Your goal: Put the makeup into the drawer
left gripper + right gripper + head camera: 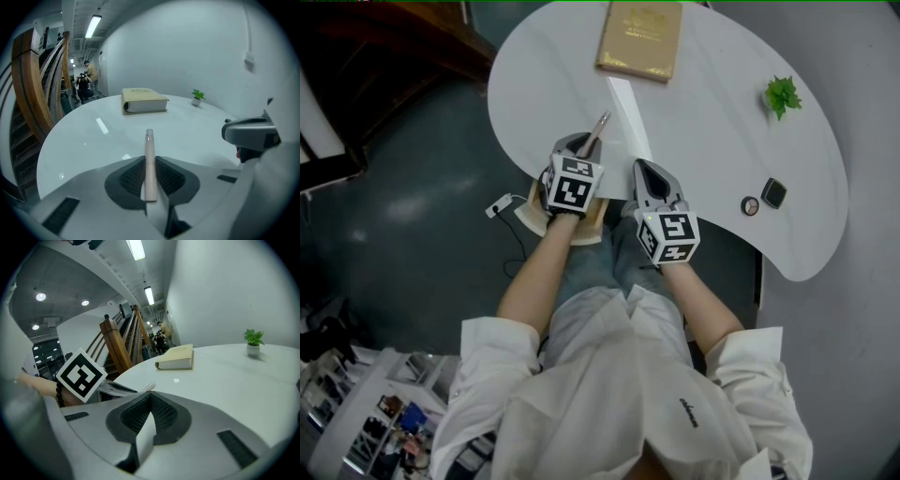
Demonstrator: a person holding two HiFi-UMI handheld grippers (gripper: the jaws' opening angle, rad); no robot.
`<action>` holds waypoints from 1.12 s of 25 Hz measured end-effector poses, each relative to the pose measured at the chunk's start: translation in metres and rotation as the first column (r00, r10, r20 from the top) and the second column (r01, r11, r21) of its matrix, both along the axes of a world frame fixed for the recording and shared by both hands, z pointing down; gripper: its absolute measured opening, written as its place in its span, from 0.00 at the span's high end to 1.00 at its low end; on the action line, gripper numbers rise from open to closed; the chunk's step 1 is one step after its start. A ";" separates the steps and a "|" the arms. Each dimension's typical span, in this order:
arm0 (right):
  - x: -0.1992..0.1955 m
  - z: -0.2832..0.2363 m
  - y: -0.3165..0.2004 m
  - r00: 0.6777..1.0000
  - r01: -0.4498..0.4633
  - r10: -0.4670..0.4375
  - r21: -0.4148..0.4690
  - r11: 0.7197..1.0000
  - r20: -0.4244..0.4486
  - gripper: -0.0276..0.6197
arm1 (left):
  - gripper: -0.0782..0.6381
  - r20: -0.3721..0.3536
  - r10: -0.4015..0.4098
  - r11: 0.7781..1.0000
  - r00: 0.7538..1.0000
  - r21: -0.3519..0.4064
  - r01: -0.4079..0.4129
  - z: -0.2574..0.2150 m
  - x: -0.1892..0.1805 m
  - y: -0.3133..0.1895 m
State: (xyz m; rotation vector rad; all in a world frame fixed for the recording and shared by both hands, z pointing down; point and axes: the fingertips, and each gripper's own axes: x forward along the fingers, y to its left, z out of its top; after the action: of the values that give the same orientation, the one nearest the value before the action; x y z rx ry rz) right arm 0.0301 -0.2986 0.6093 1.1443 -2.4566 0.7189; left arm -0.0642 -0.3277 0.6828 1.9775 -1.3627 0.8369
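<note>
A slim beige makeup pen (149, 164) with a clear tip sticks out between the pads of my left gripper (150, 180), which is shut on it. In the head view the makeup pen (598, 131) points out over the near edge of the white table (722, 103), held by the left gripper (581, 145). My right gripper (645, 173) is just to its right at the table's edge. Its jaws are shut with nothing between them in the right gripper view (150, 413). A small round compact (751, 205) and a dark square case (774, 193) lie at the table's right. No drawer shows.
A tan book (641, 37) lies at the table's far side and a small green plant (782, 94) at the far right. A white plug and cable (499, 205) lie on the dark floor to the left. Wooden stair rails (33, 89) stand beyond the table.
</note>
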 end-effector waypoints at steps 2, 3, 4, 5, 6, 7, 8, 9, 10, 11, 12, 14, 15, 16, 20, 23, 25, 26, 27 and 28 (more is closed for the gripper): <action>0.000 -0.001 0.003 1.000 -0.002 0.002 0.002 1.000 0.000 0.93 | 0.78 -0.015 0.009 1.000 1.000 -0.010 -0.009 0.000 -0.001 0.002; -0.001 -0.002 0.004 1.000 -0.003 0.003 0.004 1.000 0.000 0.93 | 0.78 -0.026 0.011 1.000 1.000 -0.013 -0.011 0.000 -0.001 0.003; -0.001 -0.004 0.006 1.000 -0.003 0.003 0.006 1.000 0.000 0.93 | 0.78 -0.039 0.012 1.000 0.999 -0.013 -0.012 -0.001 -0.002 0.004; -0.001 -0.005 0.007 1.000 -0.003 0.003 0.008 1.000 0.000 0.93 | 0.78 -0.051 0.012 1.000 0.999 -0.010 -0.013 -0.002 -0.002 0.006; -0.001 -0.006 0.008 1.000 -0.004 0.004 0.010 1.000 -0.001 0.93 | 0.78 -0.061 0.015 1.000 0.998 -0.004 -0.015 -0.004 -0.002 0.008; -0.001 -0.007 0.009 1.000 -0.005 0.005 0.013 1.000 -0.002 0.93 | 0.78 -0.068 0.020 1.000 0.997 0.004 -0.020 -0.006 -0.003 0.010; -0.001 -0.008 0.010 1.000 -0.007 0.007 0.015 1.000 -0.003 0.93 | 0.78 -0.075 0.030 0.999 0.997 0.013 -0.029 -0.009 -0.003 0.012; 0.000 -0.008 0.011 1.000 -0.009 0.010 0.015 1.000 -0.004 0.93 | 0.78 -0.082 0.044 0.999 0.996 0.023 -0.043 -0.013 -0.002 0.016; 0.000 -0.009 0.013 1.000 -0.011 0.012 0.015 1.000 -0.004 0.93 | 0.78 -0.089 0.062 0.998 0.994 0.032 -0.060 -0.018 -0.002 0.020; 0.000 -0.009 0.015 1.000 -0.012 0.012 0.015 1.000 -0.004 0.93 | 0.78 -0.095 0.083 0.996 0.992 0.042 -0.079 -0.022 -0.002 0.026; 0.000 -0.010 0.018 1.000 -0.011 0.011 0.015 1.000 -0.002 0.93 | 0.78 -0.102 0.103 0.994 0.989 0.050 -0.098 -0.026 -0.002 0.032; -0.002 -0.010 0.025 1.000 -0.004 0.004 0.012 1.000 0.002 0.93 | 0.78 -0.116 0.139 0.989 0.984 0.063 -0.132 -0.034 -0.005 0.046; -0.003 -0.011 0.029 1.000 0.001 -0.002 0.009 1.000 0.006 0.93 | 0.78 -0.121 0.155 0.987 0.980 0.068 -0.148 -0.038 -0.007 0.054; -0.005 -0.011 0.035 1.000 0.008 -0.008 0.005 1.000 0.010 0.93 | 0.78 -0.126 0.172 0.984 0.977 0.073 -0.164 -0.042 -0.010 0.062; -0.014 -0.009 0.063 0.998 0.061 -0.060 -0.021 0.998 0.020 0.93 | 0.78 -0.125 0.253 0.966 0.959 0.096 -0.242 -0.054 -0.016 0.095; -0.020 -0.001 0.087 0.994 0.110 -0.109 -0.053 0.993 0.015 0.93 | 0.78 -0.112 0.317 0.947 0.942 0.093 -0.308 -0.055 -0.018 0.121; -0.021 0.007 0.101 0.991 0.132 -0.132 -0.075 0.988 0.006 0.93 | 0.78 -0.110 0.354 0.934 0.929 0.083 -0.346 -0.052 -0.020 0.137; -0.022 0.011 0.106 0.990 0.142 -0.142 -0.084 0.986 0.002 0.93 | 0.78 -0.109 0.373 0.927 0.921 0.077 -0.366 -0.049 -0.021 0.145; -0.022 0.014 0.110 0.988 0.152 -0.153 -0.091 0.984 -0.001 0.93 | 0.78 -0.108 0.393 0.919 0.913 0.072 -0.387 -0.047 -0.022 0.152; -0.023 0.017 0.113 0.986 0.163 -0.164 -0.095 0.982 -0.004 0.93 | 0.78 -0.103 0.418 0.908 0.902 0.067 -0.413 -0.045 -0.022 0.160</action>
State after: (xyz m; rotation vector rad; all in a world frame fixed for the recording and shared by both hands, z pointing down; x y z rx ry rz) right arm 0.0069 -0.1855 0.6267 0.8973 -2.4439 0.7675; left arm -0.0862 -0.1682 0.6382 2.3570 -0.9082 0.8664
